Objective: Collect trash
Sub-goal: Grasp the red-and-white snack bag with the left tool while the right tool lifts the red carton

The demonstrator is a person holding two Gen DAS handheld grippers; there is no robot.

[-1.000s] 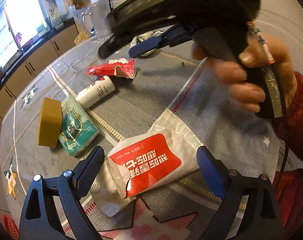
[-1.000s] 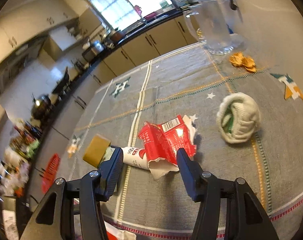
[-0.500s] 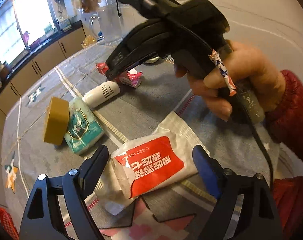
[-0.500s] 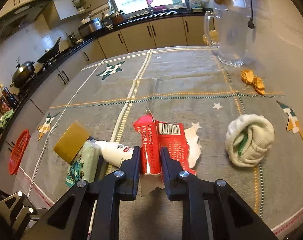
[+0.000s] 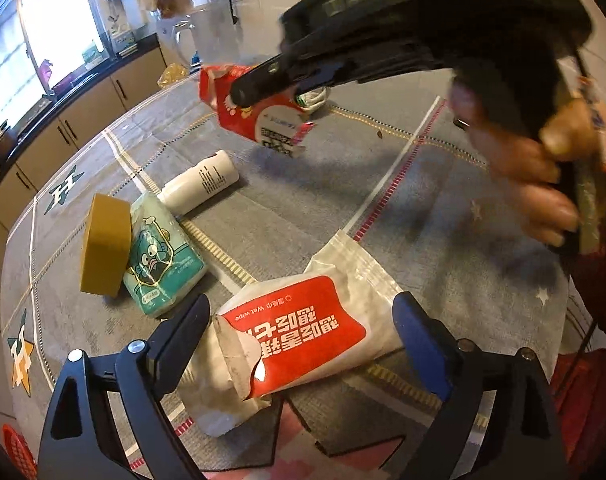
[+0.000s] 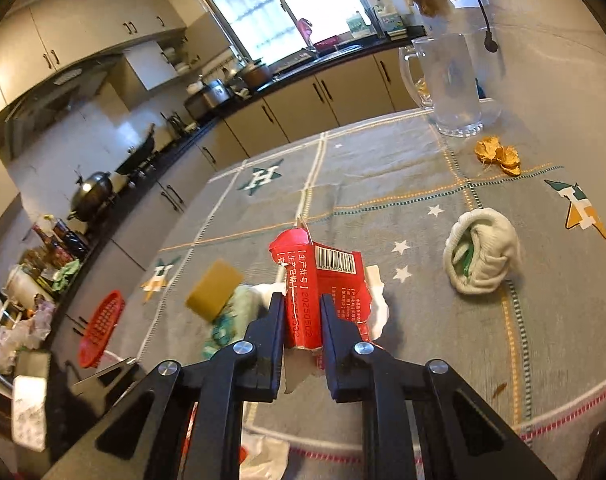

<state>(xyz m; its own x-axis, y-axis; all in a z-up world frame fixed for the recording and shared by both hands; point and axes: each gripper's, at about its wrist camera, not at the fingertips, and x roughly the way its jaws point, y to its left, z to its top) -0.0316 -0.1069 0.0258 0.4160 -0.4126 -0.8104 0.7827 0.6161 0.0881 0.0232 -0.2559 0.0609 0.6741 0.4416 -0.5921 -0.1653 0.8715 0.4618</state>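
**Torn wrapper held aloft: where the grip may fail**

The right gripper (image 6: 302, 322) is clamped on the torn red paper snack wrapper (image 6: 319, 280), its jaws having just been closing, with the wrapper pinched between them; in the left wrist view the same wrapper (image 5: 259, 114) hangs clear of the grey patterned tablecloth (image 5: 403, 216). The left gripper (image 5: 299, 328) stands wide apart and empty, straddling the white-and-red wet-wipe sachet (image 5: 303, 340) without pressing on it. The pinch takes only a narrow fold of thin, ragged paper, so the wrapper may tear further or slide out during a quick swing, probably dropping back among the items that look like keepers: the white plastic bottle (image 5: 201, 182), the teal tissue pack (image 5: 163, 258) and the mustard-yellow sponge block (image 5: 103, 244). The loose white flap trailing below the jaws may also catch. No bin is clearly identified; a red mesh basket (image 6: 101, 322) sits beyond the table edge.
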